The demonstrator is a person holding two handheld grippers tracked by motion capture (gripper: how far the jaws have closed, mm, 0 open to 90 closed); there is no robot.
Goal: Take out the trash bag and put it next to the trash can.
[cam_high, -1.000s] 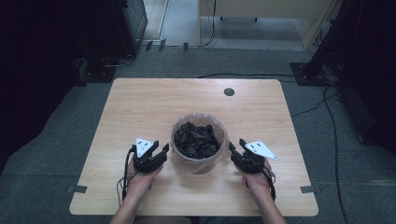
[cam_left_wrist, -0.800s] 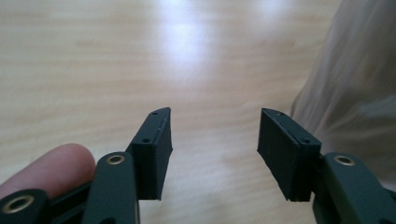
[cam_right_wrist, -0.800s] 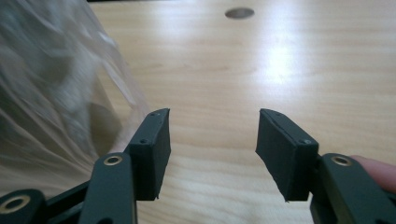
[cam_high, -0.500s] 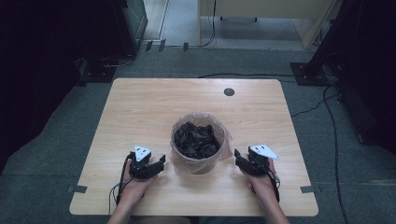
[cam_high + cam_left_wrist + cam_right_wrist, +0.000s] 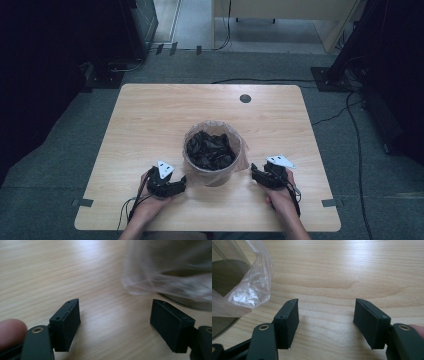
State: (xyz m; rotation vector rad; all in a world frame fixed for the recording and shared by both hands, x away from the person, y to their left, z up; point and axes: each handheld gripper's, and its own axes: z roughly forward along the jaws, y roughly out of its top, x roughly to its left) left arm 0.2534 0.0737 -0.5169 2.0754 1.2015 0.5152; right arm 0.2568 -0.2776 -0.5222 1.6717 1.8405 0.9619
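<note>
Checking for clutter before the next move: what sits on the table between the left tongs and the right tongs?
In the high view, the bag-lined bin stands between the left tongs and the right tongs, with bare table around it.

A light wooden table carries one clear-bag-lined bin near its front-middle, holding dark scraps

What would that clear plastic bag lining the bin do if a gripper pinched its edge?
The plastic bag looks thin and crinkled, so it would probably crumple and stretch rather than resist. Draped loosely over the bin, it might slide off. Its glossy film may slip between the pads.
</note>
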